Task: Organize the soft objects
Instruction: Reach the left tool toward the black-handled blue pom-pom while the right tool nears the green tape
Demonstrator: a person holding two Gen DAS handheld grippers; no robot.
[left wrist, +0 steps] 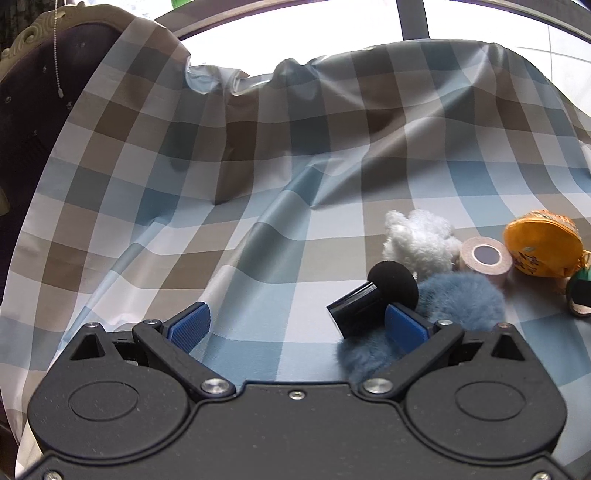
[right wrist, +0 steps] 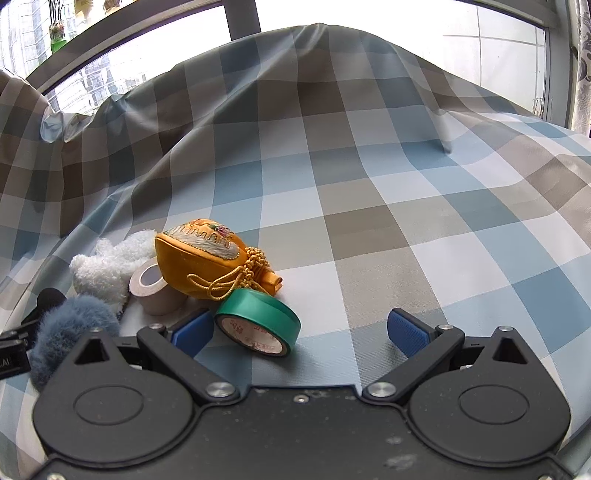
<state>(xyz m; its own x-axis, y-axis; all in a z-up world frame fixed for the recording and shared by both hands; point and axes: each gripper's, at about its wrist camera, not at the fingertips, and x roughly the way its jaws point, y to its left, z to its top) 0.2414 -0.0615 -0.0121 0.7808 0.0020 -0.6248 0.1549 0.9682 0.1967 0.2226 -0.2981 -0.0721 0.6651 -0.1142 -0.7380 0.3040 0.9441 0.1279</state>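
Note:
A small heap lies on the checked cloth point(left wrist: 258, 206). In the left wrist view I see a white plush point(left wrist: 417, 240), a blue fluffy pom point(left wrist: 458, 302), a black foam-tipped microphone point(left wrist: 373, 299), a beige tape roll point(left wrist: 485, 260) and an orange pouch point(left wrist: 539, 247). My left gripper point(left wrist: 297, 325) is open and empty; its right finger touches the microphone and pom. In the right wrist view the orange pouch point(right wrist: 199, 258), green tape roll point(right wrist: 258, 325), beige roll point(right wrist: 155, 288), white plush point(right wrist: 107, 269) and blue pom point(right wrist: 70, 332) lie left of centre. My right gripper point(right wrist: 299, 332) is open and empty, the green roll beside its left finger.
The cloth point(right wrist: 369, 206) rises in folds at the back over a bulky shape. A window frame point(right wrist: 240, 14) stands behind. A dark ornate chair back point(left wrist: 33, 110) is at the left. Open cloth lies right of the heap in the right wrist view.

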